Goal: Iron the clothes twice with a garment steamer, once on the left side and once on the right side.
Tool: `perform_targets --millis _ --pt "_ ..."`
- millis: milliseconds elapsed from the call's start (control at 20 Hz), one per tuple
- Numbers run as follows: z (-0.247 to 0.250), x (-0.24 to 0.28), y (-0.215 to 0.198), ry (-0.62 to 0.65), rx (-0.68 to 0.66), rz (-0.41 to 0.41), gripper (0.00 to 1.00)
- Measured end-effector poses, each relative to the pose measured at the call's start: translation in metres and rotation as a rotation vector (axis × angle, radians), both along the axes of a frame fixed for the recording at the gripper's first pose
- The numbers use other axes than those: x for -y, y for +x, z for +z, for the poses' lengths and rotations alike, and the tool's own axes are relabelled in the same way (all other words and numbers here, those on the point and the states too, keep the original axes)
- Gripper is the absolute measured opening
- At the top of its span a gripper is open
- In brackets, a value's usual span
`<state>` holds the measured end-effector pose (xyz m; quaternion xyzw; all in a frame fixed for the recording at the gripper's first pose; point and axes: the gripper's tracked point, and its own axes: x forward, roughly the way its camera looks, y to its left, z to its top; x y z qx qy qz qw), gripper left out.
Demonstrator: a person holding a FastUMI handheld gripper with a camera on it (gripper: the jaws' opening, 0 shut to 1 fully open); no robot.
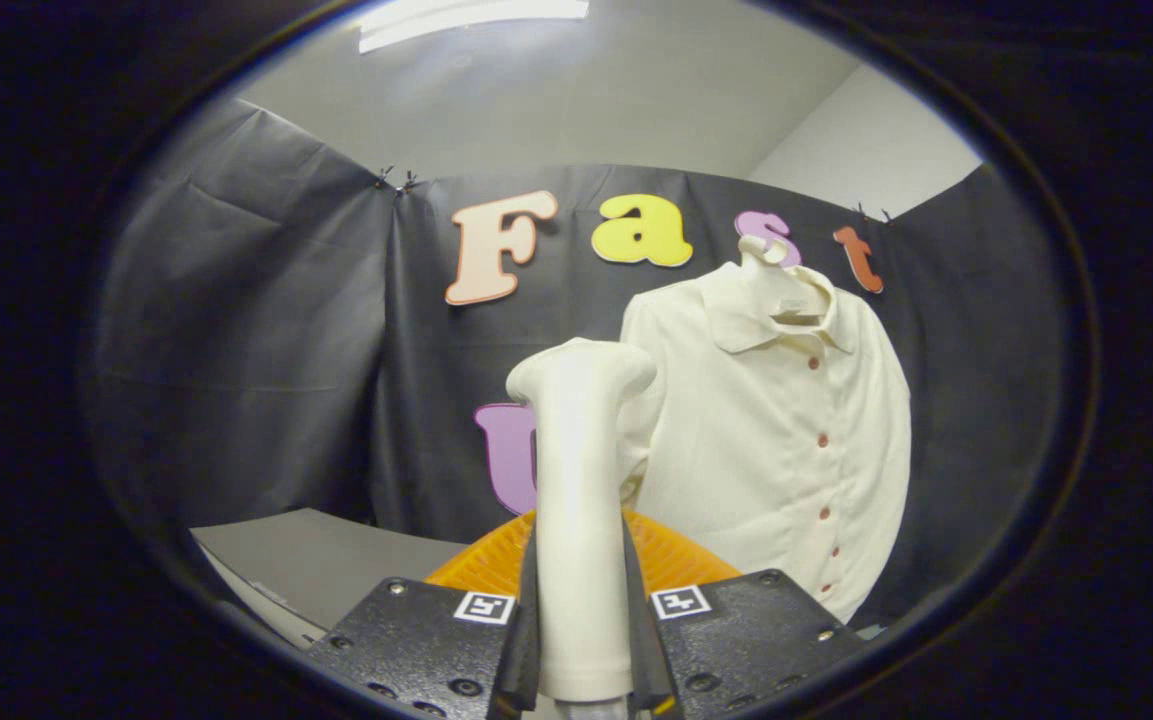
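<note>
Your tongs [581,640] are clamped on the handle of the white garment steamer [579,480], both fingers pressing its sides, head upright. The cream shirt [786,440] hangs on its hanger [771,270] just beyond, against the booth wall, above the desk's [316,560] far edge, behind an orange basket [671,560].

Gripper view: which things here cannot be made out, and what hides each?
- Garment steamer: its head faces away, so its front is hidden; the gripper jaws, shut on it, cover its base.
- Shirt: the steamer hides its near sleeve.
- Orange ribbed object: steamer and gripper cover most of it; unidentifiable.
</note>
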<state>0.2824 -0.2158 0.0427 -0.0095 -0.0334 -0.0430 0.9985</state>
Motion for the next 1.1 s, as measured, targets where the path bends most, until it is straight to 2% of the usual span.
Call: perform_targets --millis 550,1100 --pt "-0.005 0.093 0.033 0.116 0.044 -0.073 0.35" --pt "-0.04 0.11 0.03 0.148 0.011 -0.036 0.35"
